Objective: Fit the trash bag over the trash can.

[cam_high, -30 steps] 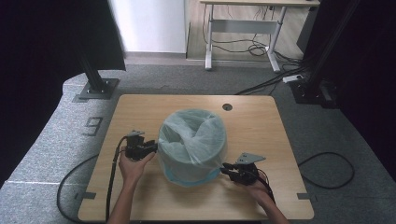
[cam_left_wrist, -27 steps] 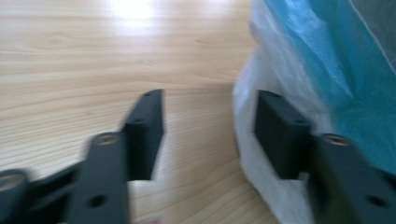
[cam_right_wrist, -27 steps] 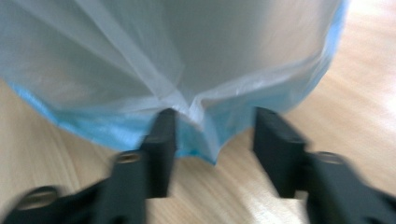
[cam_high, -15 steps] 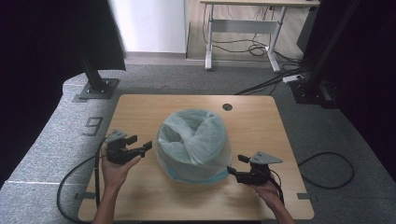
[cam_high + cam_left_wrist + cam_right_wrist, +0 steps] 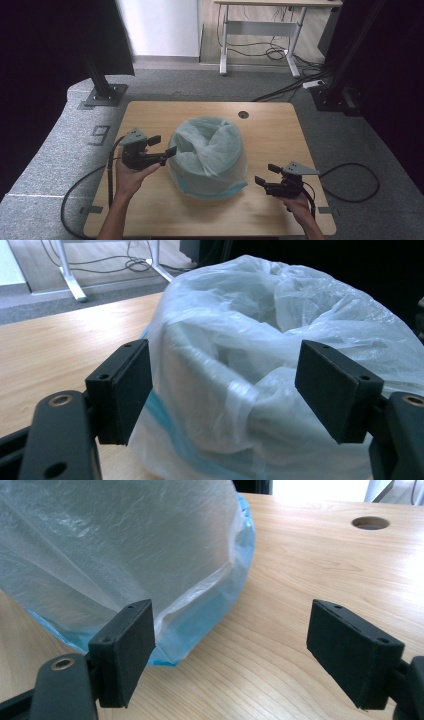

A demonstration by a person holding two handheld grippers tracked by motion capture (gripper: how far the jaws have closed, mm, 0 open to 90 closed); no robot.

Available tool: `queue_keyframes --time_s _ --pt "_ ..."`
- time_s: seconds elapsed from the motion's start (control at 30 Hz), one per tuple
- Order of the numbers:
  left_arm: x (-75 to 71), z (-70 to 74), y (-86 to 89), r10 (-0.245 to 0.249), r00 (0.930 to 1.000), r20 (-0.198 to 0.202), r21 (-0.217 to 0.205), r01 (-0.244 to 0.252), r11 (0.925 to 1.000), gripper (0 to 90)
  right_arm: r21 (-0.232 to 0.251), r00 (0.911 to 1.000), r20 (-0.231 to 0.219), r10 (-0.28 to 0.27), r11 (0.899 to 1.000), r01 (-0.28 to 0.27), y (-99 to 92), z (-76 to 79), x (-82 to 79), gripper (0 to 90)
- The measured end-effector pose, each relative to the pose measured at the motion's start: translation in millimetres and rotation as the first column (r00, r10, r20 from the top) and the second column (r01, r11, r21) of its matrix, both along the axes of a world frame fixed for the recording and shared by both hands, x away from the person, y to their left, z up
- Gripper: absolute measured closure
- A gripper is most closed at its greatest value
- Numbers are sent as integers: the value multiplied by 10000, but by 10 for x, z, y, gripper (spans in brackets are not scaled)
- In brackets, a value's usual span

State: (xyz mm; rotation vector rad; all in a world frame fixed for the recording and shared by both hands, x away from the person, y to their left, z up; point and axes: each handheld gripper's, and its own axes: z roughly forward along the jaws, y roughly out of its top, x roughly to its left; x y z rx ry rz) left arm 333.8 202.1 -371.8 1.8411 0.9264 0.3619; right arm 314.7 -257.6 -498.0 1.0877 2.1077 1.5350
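Note:
A round bin lined with a pale translucent plastic bag [image 5: 209, 155] stands in the middle of the wooden table [image 5: 280, 135]; a blue edge shows at its base. My left gripper [image 5: 164, 146] hovers by the bag's left rim, and its jaws have just been opening. In the left gripper view its pads [image 5: 122, 390] stand wide apart, with the bag [image 5: 260, 340] right in front and untouched. My right gripper [image 5: 266, 174] is low on the table, clear of the bag's right side. Its jaws have also just been opening, with bare wood between the pads [image 5: 350, 650] and the bag [image 5: 125, 545] at left.
A round cable hole [image 5: 243, 114] sits near the table's far edge. Black cables trail off both sides onto the grey floor. Two black stand bases [image 5: 102, 95] [image 5: 332, 97] flank the table's far corners. A white desk frame [image 5: 260, 30] stands beyond.
Both grippers let go of the bag's sides and opened. The left one rose and drew slightly left; the right one pulled away to the right, toward the near edge.

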Motion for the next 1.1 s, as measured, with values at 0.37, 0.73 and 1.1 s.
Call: queue_keyframes --time_s 0.37,0.73,1.1 --pt "233 161 -408 -1124 9930 -372 703 1148 9909 219 -26 9994 -55 -347 9994 346 -101 -19 -1 200" --pt "353 235 -695 -1923 9751 -1101 1487 2075 9669 203 33 9980 -277 -577 9983 578 -148 -66 5 217" --pt "488 235 -992 -2316 9516 -2022 2712 2816 9204 211 59 9966 -388 -731 9973 734 -178 -82 -5 228"
